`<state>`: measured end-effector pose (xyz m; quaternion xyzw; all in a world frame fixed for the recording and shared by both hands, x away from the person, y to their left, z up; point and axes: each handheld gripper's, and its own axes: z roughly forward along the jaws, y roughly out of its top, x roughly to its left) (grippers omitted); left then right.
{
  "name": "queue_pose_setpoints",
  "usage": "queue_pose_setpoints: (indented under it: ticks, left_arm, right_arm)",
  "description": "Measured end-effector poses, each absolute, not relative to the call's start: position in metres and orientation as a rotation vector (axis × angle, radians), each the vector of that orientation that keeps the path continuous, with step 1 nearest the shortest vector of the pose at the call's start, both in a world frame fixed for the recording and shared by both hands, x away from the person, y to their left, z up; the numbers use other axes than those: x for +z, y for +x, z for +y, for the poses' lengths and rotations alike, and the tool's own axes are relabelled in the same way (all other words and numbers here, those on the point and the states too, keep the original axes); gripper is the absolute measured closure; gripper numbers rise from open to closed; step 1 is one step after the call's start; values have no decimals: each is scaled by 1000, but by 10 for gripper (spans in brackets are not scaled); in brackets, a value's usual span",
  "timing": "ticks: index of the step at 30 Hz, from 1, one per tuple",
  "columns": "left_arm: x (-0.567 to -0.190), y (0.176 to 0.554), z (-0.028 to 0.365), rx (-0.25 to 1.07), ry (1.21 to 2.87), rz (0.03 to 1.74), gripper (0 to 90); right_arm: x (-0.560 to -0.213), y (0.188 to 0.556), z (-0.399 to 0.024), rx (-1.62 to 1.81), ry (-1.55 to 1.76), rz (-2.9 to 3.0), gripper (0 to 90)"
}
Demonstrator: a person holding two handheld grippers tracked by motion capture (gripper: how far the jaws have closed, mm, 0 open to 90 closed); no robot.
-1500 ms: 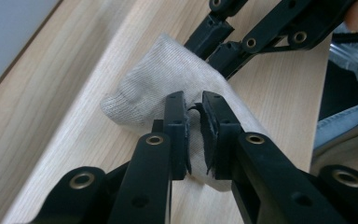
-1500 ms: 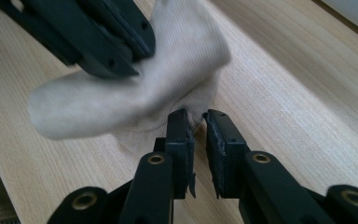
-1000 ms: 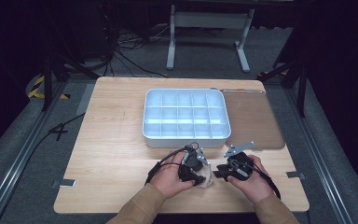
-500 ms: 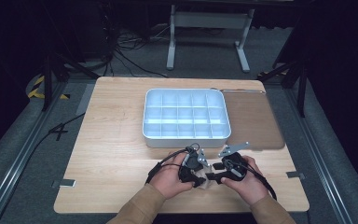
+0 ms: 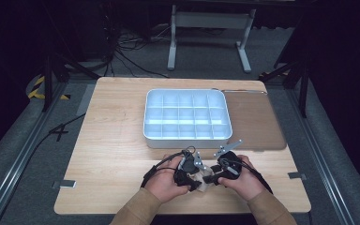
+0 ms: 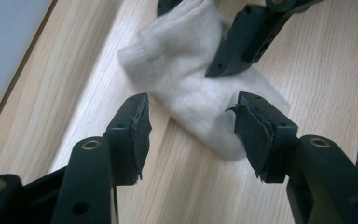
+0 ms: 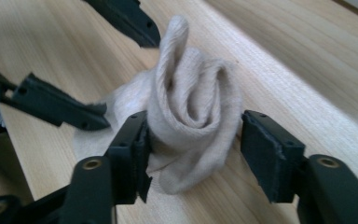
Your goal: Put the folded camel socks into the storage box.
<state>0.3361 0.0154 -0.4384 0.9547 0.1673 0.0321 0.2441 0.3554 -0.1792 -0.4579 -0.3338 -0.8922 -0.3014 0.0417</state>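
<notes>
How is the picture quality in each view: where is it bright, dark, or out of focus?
High view: the table and the white tray are evenly lit, while the floor and the room behind are very dark. Left gripper view: the sock looks soft, and the pale area at the upper left is overexposed. Right gripper view: the rolled sock is fairly sharp, but the wood behind it is blurred.

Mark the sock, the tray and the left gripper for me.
sock (image 7: 191,116), right gripper view, on the rolled-up middle.
tray (image 5: 186,139), high view, on the near wall.
left gripper (image 6: 191,130), left gripper view, midway between its open jaws.
</notes>
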Motion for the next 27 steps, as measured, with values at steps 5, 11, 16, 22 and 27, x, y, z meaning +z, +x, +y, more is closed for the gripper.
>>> queue_pose_setpoints:
  ticks: [5,11,16,22,27]
  left_arm:
    - [-436,336,26,101,2595,519,461]
    - [-431,339,38,75,2547,579,489]
    - [-427,340,52,51,2524,623,480]
    - [-419,339,73,66,2500,675,492]
    - [-415,340,99,76,2465,755,497]
  right_arm:
    - [-457,358,-177,-901,-990,-2707,548]
    - [-456,358,-175,-899,-954,-2692,674]
    - [-452,358,-173,-887,-936,-2710,733]
    - [-447,357,-171,-881,-925,-2719,753]
    - [-439,358,-170,-891,-915,-2720,757]
